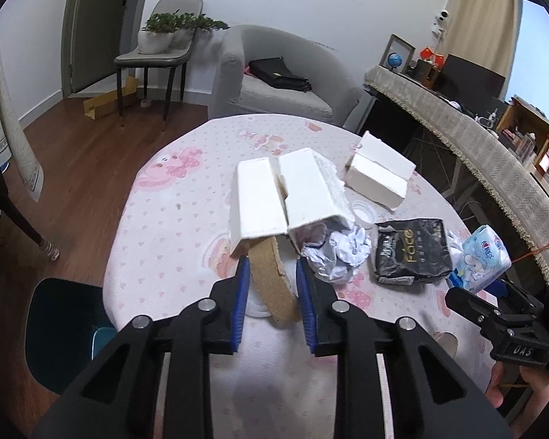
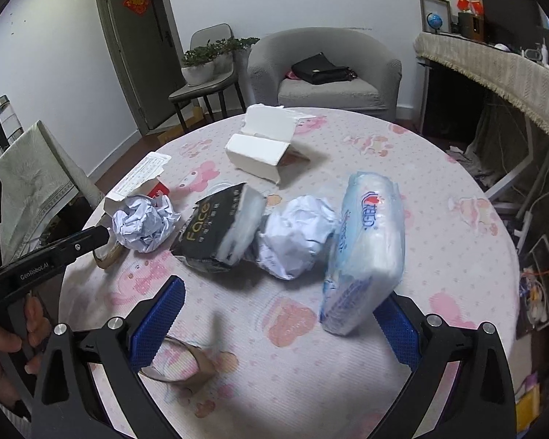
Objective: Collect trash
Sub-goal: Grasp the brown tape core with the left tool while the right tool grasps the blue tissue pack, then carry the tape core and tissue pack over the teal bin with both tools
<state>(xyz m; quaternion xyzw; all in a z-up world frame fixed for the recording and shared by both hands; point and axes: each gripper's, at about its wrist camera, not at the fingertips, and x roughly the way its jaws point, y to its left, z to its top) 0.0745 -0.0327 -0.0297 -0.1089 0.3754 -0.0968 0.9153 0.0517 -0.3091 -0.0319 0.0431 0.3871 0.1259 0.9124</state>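
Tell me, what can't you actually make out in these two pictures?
- Left wrist view: where the tape roll ends, under the white foam pieces.
- Right wrist view: whether the right gripper fingers touch the blue tissue pack.
- Right wrist view: a blurred brownish ring near the bottom.
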